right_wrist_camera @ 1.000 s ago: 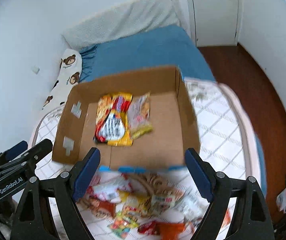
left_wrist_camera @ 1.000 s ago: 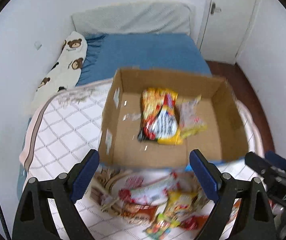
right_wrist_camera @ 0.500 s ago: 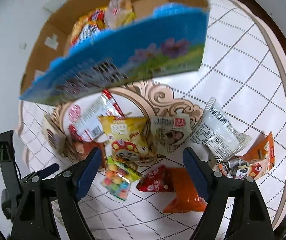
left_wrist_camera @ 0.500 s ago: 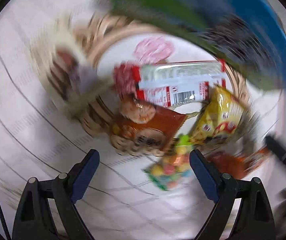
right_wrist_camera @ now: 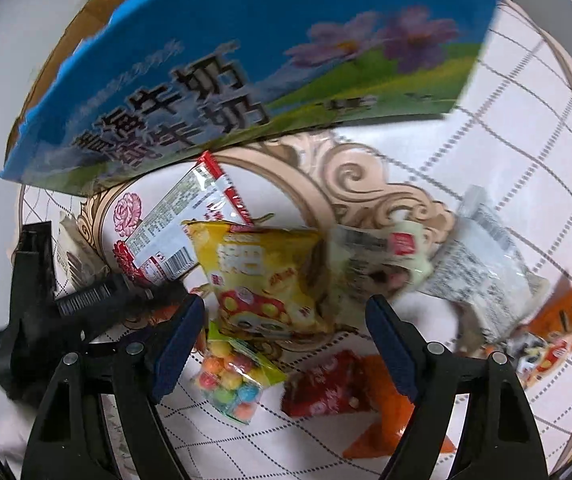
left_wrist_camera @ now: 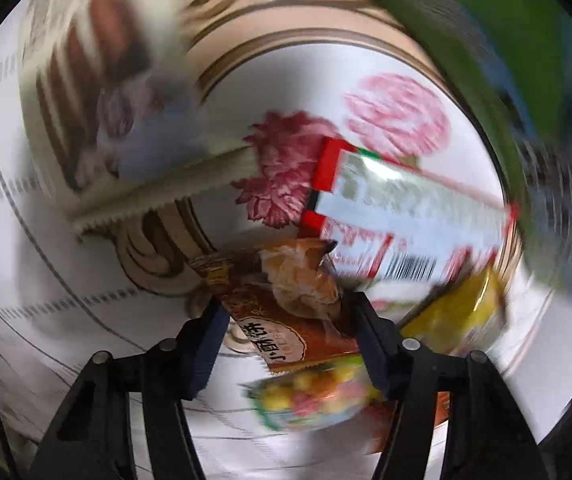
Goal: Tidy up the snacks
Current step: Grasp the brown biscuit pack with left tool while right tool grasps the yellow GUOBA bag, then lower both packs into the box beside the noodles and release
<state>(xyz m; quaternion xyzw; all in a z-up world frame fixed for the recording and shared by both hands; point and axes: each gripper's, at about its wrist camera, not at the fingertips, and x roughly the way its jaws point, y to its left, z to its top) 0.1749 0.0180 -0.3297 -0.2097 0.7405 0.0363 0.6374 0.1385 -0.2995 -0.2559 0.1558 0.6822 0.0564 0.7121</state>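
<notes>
From the left wrist, the left hand-held gripper [left_wrist_camera: 286,320] straddles a brown pastry packet [left_wrist_camera: 286,304], fingers half-spread, grip uncertain.

From the right wrist, the right hand-held gripper [right_wrist_camera: 286,336] gapes empty over a yellow snack bag [right_wrist_camera: 261,276], with a candy bag [right_wrist_camera: 233,380] just below and the blue carton box [right_wrist_camera: 265,60] above.

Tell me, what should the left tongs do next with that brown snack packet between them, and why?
Probably close a little further and pinch it. The left tongs already straddle the brown snack packet, with a finger on each side, but the picture is too blurred to show whether they touch it. Once gripped, it can be lifted toward the cardboard box just beyond the pile.
</notes>
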